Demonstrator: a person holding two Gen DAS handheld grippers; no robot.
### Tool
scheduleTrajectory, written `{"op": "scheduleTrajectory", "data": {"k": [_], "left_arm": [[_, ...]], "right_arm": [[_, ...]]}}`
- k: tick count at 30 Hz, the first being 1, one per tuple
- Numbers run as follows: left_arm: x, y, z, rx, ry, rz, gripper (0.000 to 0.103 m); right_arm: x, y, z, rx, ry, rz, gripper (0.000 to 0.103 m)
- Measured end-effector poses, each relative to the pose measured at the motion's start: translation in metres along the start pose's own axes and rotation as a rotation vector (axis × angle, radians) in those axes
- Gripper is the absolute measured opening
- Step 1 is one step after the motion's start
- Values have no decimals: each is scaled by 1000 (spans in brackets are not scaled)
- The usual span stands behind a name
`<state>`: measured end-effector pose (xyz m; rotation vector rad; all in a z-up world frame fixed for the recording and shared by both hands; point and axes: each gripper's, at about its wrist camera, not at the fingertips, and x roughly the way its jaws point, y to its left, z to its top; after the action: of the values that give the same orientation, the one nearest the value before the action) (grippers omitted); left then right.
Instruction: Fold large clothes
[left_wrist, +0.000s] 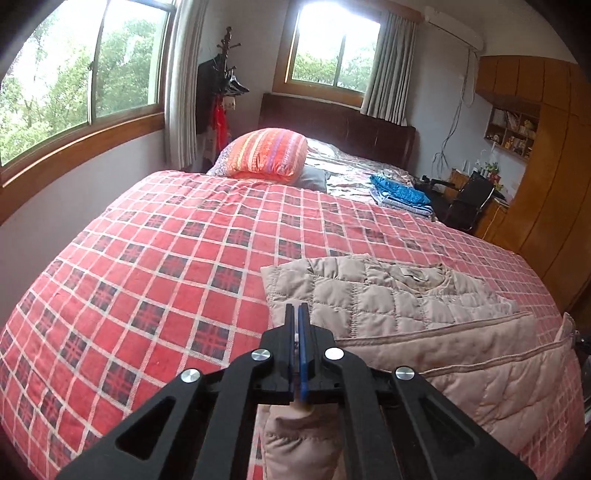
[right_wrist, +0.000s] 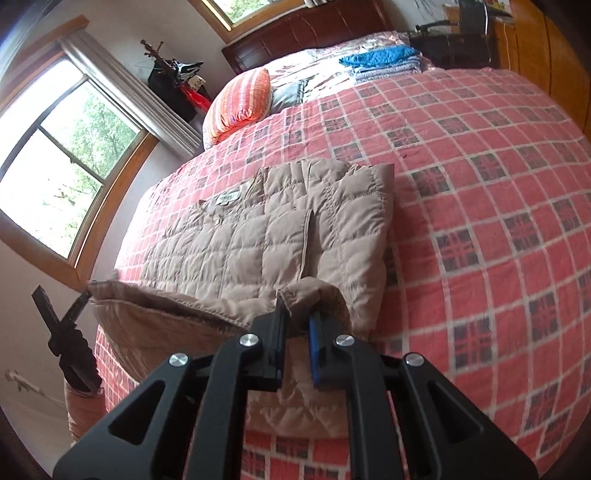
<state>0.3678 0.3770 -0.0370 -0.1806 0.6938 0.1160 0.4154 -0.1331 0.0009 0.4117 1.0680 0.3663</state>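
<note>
Jaws pinched nearly flat on the left gripper (left_wrist: 298, 314), clamping the hem of the beige quilted jacket (left_wrist: 388, 295) spread at 5 o'clock on the plaid bedspread (left_wrist: 166, 258). From the right wrist, the right gripper (right_wrist: 299, 317) is narrow too, biting a bunched hem fold at 6. Looks puffy, light, floppy, maybe slippery, so I'd grab the stitched edges.

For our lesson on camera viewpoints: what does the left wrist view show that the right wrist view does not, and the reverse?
Only the left wrist view shows the white wall air conditioner and the open wooden shelf.

Only the right wrist view shows the left gripper from outside, at the jacket's hem.

Both show the beige quilted jacket, the red checked bedspread, the orange striped pillow and the folded blue clothes.
</note>
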Motion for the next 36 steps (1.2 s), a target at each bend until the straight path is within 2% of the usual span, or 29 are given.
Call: {"op": "scheduleTrajectory", "data": {"k": [6,10,12,14,15,16,18,19,20,23,27,30,32,36], "left_arm": [[74,4,-7,-25,145,32,1],[94,15,-15,-71,227,-8,3],[87,22,-18,-81,229,-34,8],[74,29,-21,-85,233,-69,30],[67,32,-22,-89,233,-91,35],[60,35,-24,-89,232,-104,44],[46,39,-29,-64,221,-83,51],[42,41,-32,-50,222,-77,55],[39,43,-37,-39,232,-82,57],[41,45,-51,-17,276,-99,59],[54,45,-67,-35,315,-110,60],[60,44,-71,-72,326,-133,60],[63,42,-72,-87,335,-143,61],[59,43,-74,-102,332,-128,61]], "right_arm": [[59,-15,28,66,62,-30,9],[93,-31,30,118,124,-66,10],[100,-37,28,133,135,-52,12],[94,-35,26,118,124,-35,16],[90,-34,25,110,118,-32,19],[83,-31,22,98,110,-30,26],[66,-25,17,65,89,-24,46],[56,-22,15,41,71,-34,62],[44,-17,11,7,41,-57,66],[31,-10,3,-55,29,-70,66],[43,-15,1,-52,60,-124,65],[66,-23,2,-32,104,-138,59],[77,-24,0,-31,123,-145,49],[79,-18,-7,-65,104,-187,43]]}}
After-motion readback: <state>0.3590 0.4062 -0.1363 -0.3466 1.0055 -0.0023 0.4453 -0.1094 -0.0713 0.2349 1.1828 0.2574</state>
